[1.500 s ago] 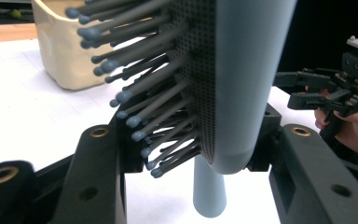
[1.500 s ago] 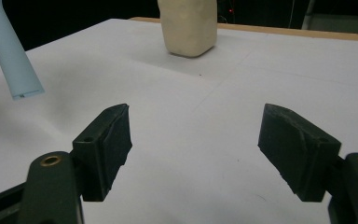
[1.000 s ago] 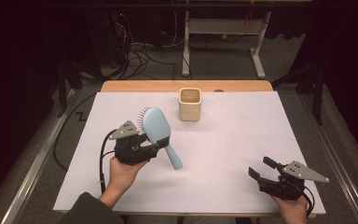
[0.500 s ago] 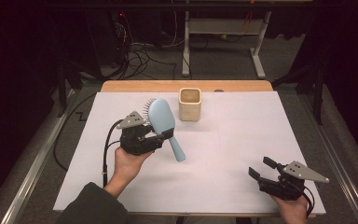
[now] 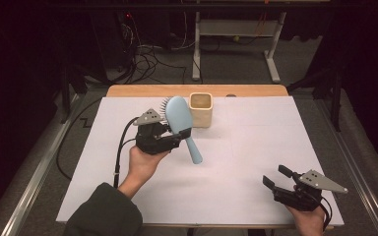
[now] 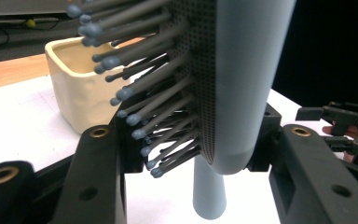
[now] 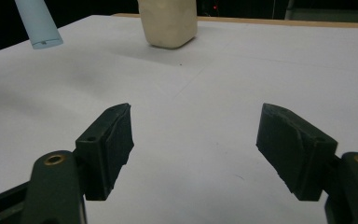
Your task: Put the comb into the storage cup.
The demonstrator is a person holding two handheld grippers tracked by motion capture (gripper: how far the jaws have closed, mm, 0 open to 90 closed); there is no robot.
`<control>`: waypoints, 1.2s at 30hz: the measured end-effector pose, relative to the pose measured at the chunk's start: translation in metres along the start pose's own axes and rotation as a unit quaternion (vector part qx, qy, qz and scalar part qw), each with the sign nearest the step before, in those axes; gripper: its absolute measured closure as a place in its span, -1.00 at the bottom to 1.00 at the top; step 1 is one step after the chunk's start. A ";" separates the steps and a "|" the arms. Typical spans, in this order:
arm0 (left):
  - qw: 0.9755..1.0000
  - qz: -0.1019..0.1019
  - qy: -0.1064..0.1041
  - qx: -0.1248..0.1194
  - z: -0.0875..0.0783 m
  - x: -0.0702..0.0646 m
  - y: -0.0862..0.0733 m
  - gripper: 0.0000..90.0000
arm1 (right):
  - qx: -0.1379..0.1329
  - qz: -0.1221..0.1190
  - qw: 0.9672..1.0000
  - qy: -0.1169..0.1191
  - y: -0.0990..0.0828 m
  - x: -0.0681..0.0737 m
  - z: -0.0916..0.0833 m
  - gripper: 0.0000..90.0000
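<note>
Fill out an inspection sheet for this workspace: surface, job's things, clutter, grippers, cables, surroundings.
Surface: white sheet over a wooden table.
Job's things: blue hairbrush held off the surface, handle pointing down; cream cup upright near the far edge, beside the brush head.
Clutter: nothing seen.
Grippers: left gripper shut on the hairbrush head, bristles against one jaw; right gripper open, low at the near right corner.
Cables: black cable trailing from the left gripper; loose cables on the floor behind.
Surroundings: white metal frame behind the table, dark room.
</note>
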State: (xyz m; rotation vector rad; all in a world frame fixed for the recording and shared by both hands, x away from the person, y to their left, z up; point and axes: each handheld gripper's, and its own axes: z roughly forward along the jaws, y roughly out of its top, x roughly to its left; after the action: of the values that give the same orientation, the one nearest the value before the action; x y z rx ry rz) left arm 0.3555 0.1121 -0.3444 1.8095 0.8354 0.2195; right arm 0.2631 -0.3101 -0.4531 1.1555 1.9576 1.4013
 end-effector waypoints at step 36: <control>0.999 0.023 0.044 0.000 0.028 0.011 0.047 0.18 | -0.003 -0.008 1.000 0.010 0.000 0.001 0.001 -0.39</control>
State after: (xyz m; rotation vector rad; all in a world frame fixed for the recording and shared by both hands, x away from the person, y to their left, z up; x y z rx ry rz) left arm 0.3989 0.0895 -0.3168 1.8314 0.8553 0.3319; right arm 0.2635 -0.3089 -0.4538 1.1246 1.9697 1.4150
